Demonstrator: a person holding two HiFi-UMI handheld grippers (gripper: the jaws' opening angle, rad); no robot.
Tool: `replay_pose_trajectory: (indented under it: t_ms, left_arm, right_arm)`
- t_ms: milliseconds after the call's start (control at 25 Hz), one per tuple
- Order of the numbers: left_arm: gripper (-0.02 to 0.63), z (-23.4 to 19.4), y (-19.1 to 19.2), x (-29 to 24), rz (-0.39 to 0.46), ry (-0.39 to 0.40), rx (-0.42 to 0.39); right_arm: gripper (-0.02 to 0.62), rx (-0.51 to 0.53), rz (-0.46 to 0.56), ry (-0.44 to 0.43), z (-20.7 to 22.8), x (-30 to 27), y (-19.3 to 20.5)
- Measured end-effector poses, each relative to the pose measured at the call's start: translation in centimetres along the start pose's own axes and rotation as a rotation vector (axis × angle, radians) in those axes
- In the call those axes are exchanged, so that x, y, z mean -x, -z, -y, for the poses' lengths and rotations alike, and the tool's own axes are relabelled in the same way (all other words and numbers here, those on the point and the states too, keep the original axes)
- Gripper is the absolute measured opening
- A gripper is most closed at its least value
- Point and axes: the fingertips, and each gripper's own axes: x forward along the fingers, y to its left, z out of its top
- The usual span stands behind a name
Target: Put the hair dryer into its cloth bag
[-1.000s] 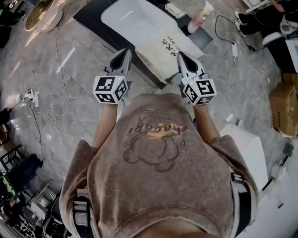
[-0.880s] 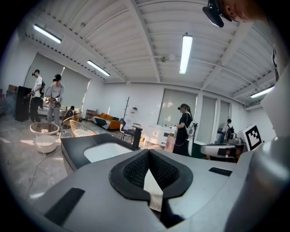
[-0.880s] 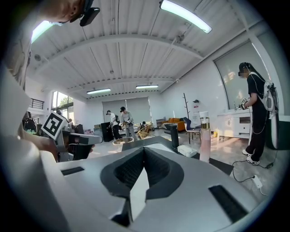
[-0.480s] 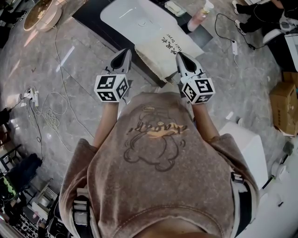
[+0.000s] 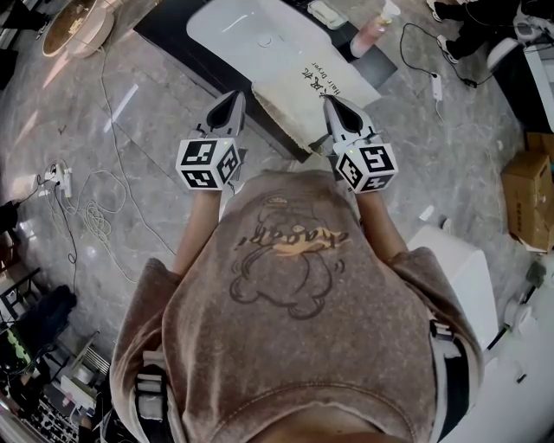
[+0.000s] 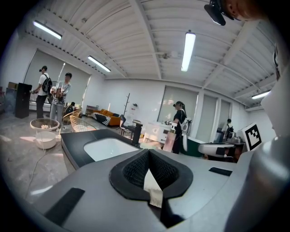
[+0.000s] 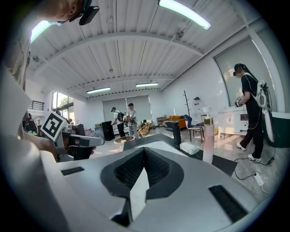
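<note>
The cream cloth bag [image 5: 303, 95] with dark print lies on the near end of the dark counter [image 5: 169, 30], beside the white basin [image 5: 242, 35]. My left gripper [image 5: 232, 97] is at the bag's left edge and my right gripper [image 5: 331, 102] at its right edge. Both have their jaws shut. A strip of cream cloth [image 6: 152, 186] sits pinched between the left gripper's [image 6: 148, 156] pads. A wedge of the same cloth [image 7: 137, 192] shows between the right gripper's [image 7: 144, 154] pads. No hair dryer shows in any view.
A pink bottle [image 5: 368, 35] and a white dish [image 5: 325, 16] stand at the counter's far end. Cables [image 5: 86, 216] trail over the marble floor at the left. A cardboard box [image 5: 526, 199] and a white block [image 5: 459, 268] are at the right. People stand in the background.
</note>
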Motion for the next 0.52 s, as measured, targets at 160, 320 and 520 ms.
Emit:
replay_pose_trajectory:
  t_ms: [160,320,520]
  left_arm:
    - [0.018,0.01,0.14,-0.12,-0.008,0.013,0.002]
    - [0.018,-0.14,0.27,-0.10,-0.016,0.018,0.008]
    - [0.018,-0.37,0.44,0.15,-0.020,0.019,0.017]
  right_arm:
    - [-0.002,0.020,-0.002,0.000,-0.01,-0.12,-0.10]
    - [-0.002,0.023,-0.008,0.001,0.00,-0.21,-0.06]
    - [-0.003,0.031,-0.016,0.000,-0.15,-0.24,0.03]
